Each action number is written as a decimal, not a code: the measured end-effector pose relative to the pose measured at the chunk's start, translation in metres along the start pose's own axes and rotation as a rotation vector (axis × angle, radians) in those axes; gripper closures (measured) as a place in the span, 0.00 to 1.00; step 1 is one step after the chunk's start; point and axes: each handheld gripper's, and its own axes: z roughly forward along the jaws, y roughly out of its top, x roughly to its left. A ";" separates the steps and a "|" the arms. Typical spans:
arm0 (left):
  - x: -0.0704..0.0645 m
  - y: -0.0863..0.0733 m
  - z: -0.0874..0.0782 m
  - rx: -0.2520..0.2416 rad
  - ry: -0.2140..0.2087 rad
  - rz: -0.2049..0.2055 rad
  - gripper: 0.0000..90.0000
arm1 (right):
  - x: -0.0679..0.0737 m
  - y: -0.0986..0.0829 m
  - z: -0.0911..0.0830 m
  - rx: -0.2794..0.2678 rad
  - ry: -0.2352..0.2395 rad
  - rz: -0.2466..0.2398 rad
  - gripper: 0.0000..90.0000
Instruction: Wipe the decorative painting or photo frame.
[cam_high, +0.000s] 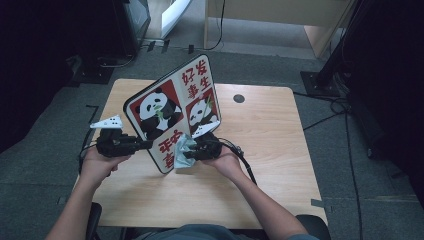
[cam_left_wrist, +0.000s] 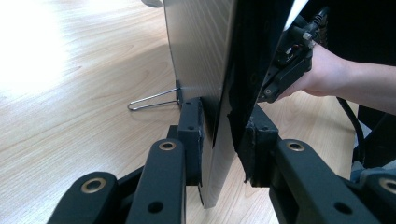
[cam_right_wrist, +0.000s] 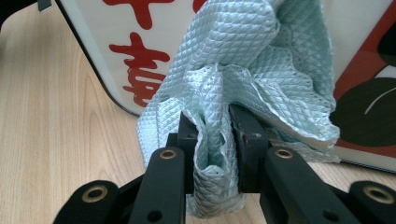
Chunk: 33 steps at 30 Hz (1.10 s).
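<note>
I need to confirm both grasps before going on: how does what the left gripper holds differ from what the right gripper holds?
The left gripper clamps the edge of the panda board, rigid, flat and tilted up on the table; the right gripper pinches a pale green cloth, soft and bunched. The board is printed with pandas and red characters; the cloth is plain with a quilted texture. The board is far larger. Both sit firmly between their fingers, and the cloth is against the board's face.
</note>
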 end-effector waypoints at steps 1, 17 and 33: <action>0.000 0.000 0.000 -0.002 0.000 -0.001 0.80 | 0.000 0.000 -0.001 0.001 -0.002 -0.001 0.85; 0.000 -0.003 -0.007 -0.002 0.006 0.014 0.66 | 0.001 0.018 -0.029 -0.057 0.007 0.024 0.85; 0.000 -0.014 -0.029 -0.023 0.013 0.005 0.61 | 0.010 0.045 -0.053 -0.097 0.021 -0.006 0.85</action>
